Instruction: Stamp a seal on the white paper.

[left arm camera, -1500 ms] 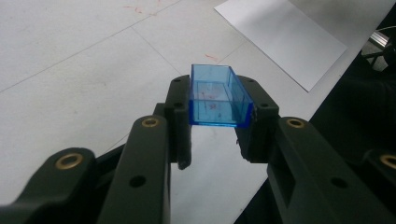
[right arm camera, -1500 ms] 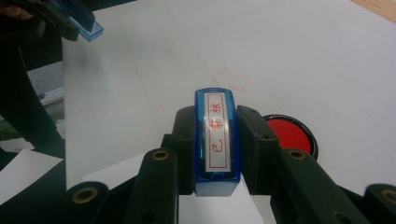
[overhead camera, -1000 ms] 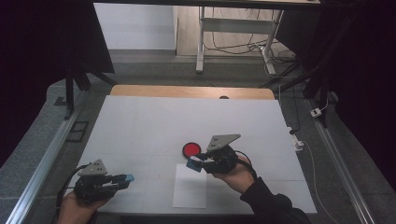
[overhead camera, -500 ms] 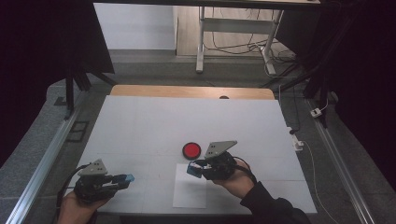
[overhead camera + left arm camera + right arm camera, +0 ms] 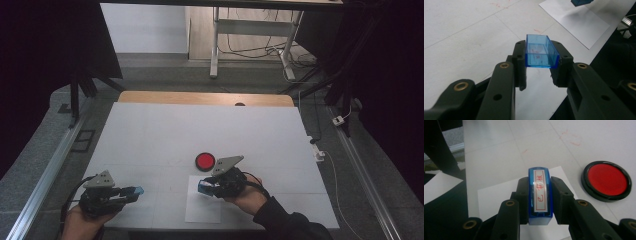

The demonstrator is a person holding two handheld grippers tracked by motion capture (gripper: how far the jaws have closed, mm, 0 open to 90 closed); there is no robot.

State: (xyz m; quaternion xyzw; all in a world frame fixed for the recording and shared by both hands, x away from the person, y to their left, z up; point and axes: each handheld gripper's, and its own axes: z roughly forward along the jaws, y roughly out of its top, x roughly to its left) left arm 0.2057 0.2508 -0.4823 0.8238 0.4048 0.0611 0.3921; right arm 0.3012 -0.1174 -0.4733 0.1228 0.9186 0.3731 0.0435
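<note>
Your right gripper (image 5: 539, 195) fingers pinch a blue stamp (image 5: 540, 195) by its sides, above the near end of a white sheet (image 5: 204, 200). Its clear top window shows a white label, red-framed, with three red Chinese characters. Your left gripper (image 5: 539, 62) fingers clamp the stamp's clear blue cap (image 5: 540, 51), an open-sided box, over the table (image 5: 165, 130). Just beyond the stamp sits a round red ink pad (image 5: 607, 180) in a black rim.
</note>
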